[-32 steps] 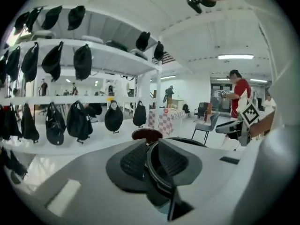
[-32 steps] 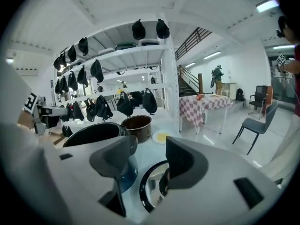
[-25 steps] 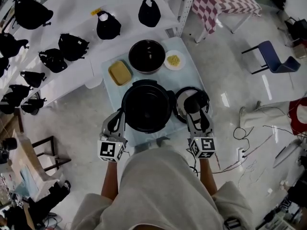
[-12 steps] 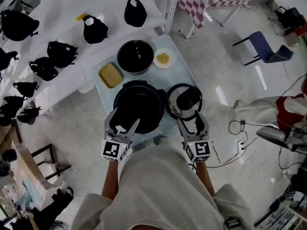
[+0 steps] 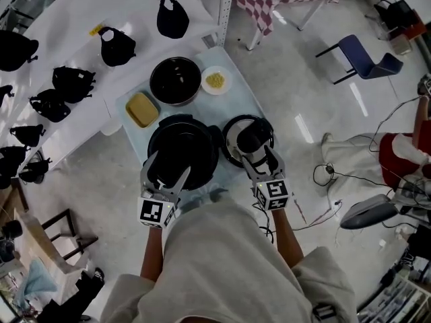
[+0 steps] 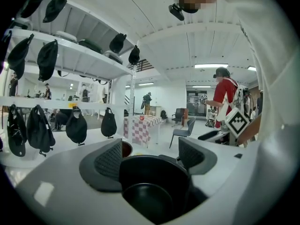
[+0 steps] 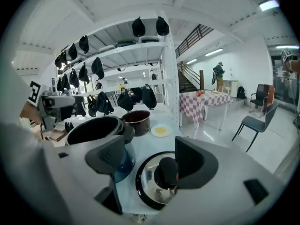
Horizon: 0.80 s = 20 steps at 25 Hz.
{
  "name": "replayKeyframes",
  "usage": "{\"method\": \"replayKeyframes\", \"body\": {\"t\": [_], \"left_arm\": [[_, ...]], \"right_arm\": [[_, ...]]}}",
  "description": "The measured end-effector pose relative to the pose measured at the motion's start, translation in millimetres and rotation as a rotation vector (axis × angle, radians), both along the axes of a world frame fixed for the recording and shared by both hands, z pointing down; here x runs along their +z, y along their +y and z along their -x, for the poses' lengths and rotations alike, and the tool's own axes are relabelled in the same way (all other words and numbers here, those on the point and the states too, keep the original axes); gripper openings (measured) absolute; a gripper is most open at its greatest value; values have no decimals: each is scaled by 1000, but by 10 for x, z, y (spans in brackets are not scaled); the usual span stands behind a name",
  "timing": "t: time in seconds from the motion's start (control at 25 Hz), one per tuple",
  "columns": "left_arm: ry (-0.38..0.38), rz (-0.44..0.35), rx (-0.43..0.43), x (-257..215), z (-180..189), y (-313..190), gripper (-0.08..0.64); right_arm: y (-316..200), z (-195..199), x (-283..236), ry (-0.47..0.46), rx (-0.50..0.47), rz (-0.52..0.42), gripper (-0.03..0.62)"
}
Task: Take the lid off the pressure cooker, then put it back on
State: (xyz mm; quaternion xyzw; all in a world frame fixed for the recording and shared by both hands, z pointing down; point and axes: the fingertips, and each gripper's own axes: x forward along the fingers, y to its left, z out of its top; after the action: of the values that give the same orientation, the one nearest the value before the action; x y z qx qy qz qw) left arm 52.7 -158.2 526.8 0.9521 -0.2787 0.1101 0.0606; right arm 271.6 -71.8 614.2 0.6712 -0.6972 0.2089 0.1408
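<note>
**Lid off and lying beside the cooker, right gripper lined up on its knob**

The lid point(image 5: 234, 134) lies flat on the table point(image 5: 244, 103), just right of the open cooker point(image 5: 182, 155), with its knob point(image 5: 250, 138) up. We judge the first half of the task done, with the lid set where a short move carries it back.

Our right gripper point(image 5: 261, 159) hangs over the lid's near side, tilted down. In its own view the knob point(image 7: 167, 171) sits between the two pads point(image 7: 108, 156), close to the right-hand one, but neither presses on it. Those jaws have just been opening and stand wide, which we read as room to take the knob.

Our left gripper point(image 5: 166, 177) hovers at the cooker's near left rim. Its jaws have also just been opening and stand spread, with only the open cooker point(image 6: 154, 182) below the gap and nothing pinched. We judge it waits there to steady the body for the refit.

Behind the cooker stand a bowl point(image 5: 175, 81), a plate point(image 5: 215, 80) and a yellow box point(image 5: 142, 109), well apart from the lid
</note>
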Motion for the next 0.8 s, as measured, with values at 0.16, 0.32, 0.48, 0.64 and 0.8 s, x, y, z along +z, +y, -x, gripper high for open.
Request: {"method": "replayKeyframes", "body": {"t": [0.16,0.32,0.48,0.64,0.8], "left_arm": [[-5,-4,-8,-27,30,19,356],[-7,-10,-19,-53,88,18,356],[-13,-9,-32,-60,179,36,356],[-13,-8,-55,-102,265,24,356],[-18,-5,-74,-135,327,16,356]], "right_arm": [[-180,-145,572,-34,-20,151,313],[-345,-252,1073,-36,-56,310,313],[-413,-344,1487,-4,-102,472,313],[-427,-368,1718,23,-168,597,313],[-464,-372,1810,52,-194,686,313]]}}
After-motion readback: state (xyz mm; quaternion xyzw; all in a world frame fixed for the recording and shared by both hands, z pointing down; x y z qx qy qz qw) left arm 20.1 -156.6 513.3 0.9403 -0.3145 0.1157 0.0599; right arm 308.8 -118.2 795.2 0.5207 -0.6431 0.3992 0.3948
